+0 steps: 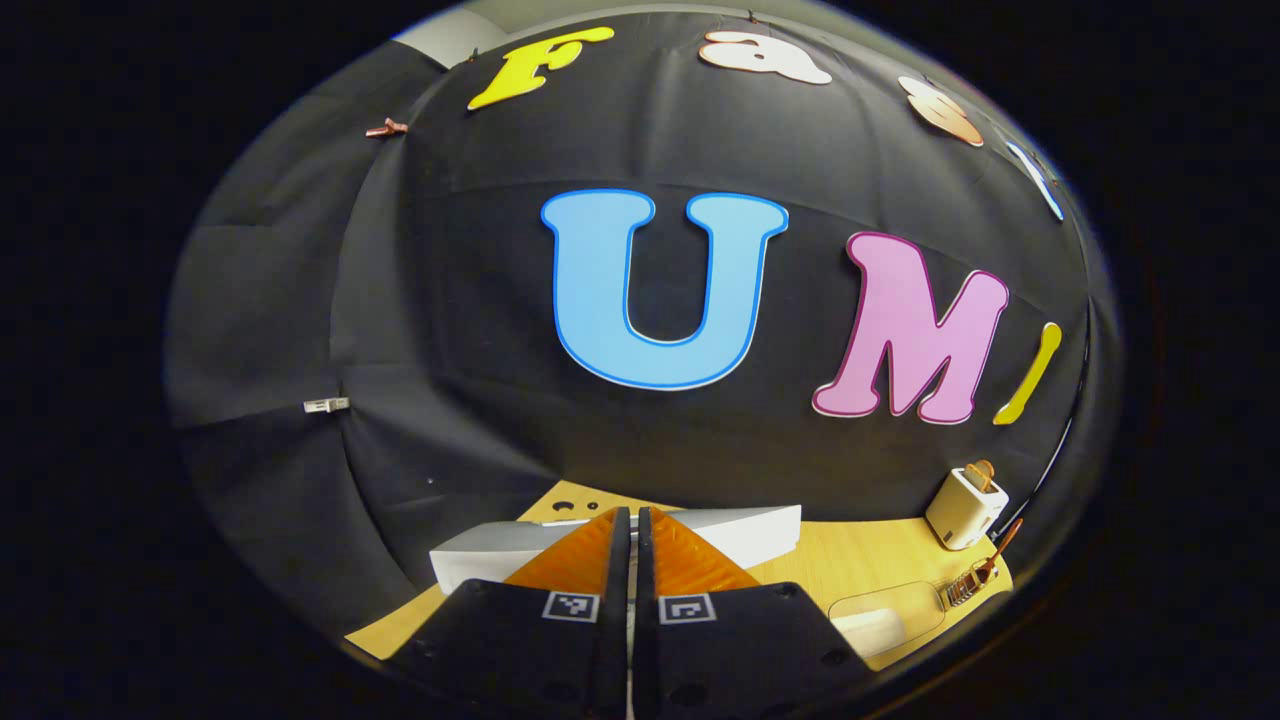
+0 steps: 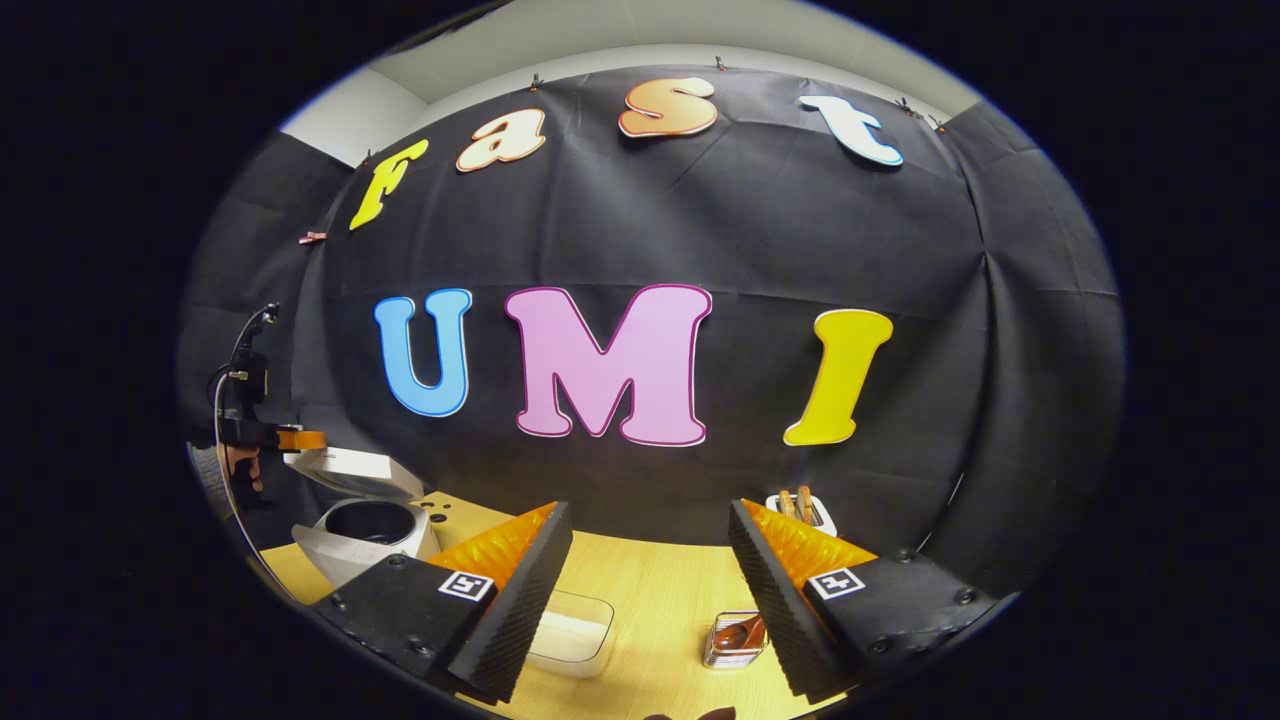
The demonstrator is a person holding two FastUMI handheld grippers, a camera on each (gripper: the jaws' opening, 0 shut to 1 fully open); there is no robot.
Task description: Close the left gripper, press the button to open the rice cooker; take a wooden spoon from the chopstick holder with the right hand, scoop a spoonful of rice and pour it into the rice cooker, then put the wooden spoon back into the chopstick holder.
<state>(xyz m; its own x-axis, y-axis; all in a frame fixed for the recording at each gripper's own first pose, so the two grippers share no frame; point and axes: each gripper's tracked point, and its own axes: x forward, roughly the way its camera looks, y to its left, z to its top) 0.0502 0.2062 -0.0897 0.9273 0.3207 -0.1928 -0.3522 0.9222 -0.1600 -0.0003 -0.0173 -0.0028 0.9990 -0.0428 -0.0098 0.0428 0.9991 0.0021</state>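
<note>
My left gripper [image 1: 632,560] is shut with nothing between its fingers, hovering just over the white rice cooker [image 1: 745,532]. In the right gripper view the rice cooker [image 2: 365,530] stands at the left with its lid [image 2: 345,468] raised and the dark pot showing; the left gripper [image 2: 298,438], held by a hand, hangs over that lid. My right gripper [image 2: 650,600] is open and empty above the table. Below it sit a clear tub of rice [image 2: 570,630] and a wire chopstick holder [image 2: 735,640] with a wooden spoon in it.
A white holder [image 2: 800,510] with wooden utensils stands at the back by the black cloth; it is the white holder [image 1: 965,505] at the right of the left gripper view. The wooden table [image 2: 660,580] lies between tub and holders. A cable [image 2: 225,420] hangs at far left.
</note>
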